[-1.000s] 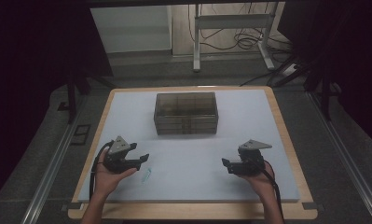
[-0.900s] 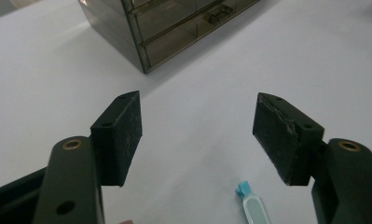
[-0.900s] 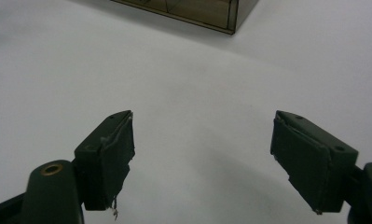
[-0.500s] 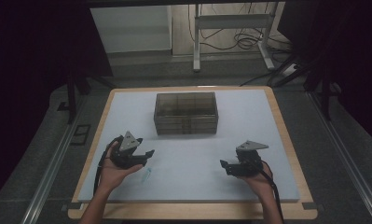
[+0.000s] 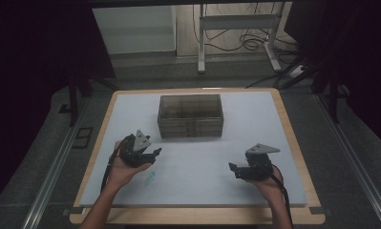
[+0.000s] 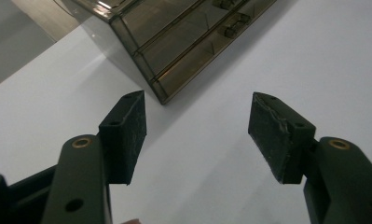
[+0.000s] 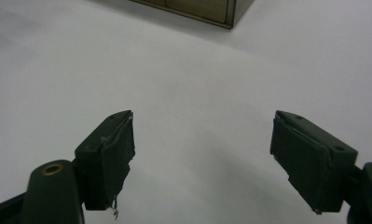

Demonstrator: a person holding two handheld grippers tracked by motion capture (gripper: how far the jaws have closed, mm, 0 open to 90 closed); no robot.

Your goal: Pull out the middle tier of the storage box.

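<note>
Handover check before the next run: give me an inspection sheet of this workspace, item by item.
Surface: white mat on a wood-edged table, bare around the grippers.
Job's things: smoky clear drawer box at mid-back, drawers shut.
Clutter: one small pale, see-through item beside the left hand; too small to identify.
Grippers: left gripper open, jaws have just been closing a little, nothing between them; right gripper open, nothing between.
Cables: a black cable trails from each gripper; loose cables on the floor behind.
Surroundings: metal stand legs beyond the table, dark sides.
</note>
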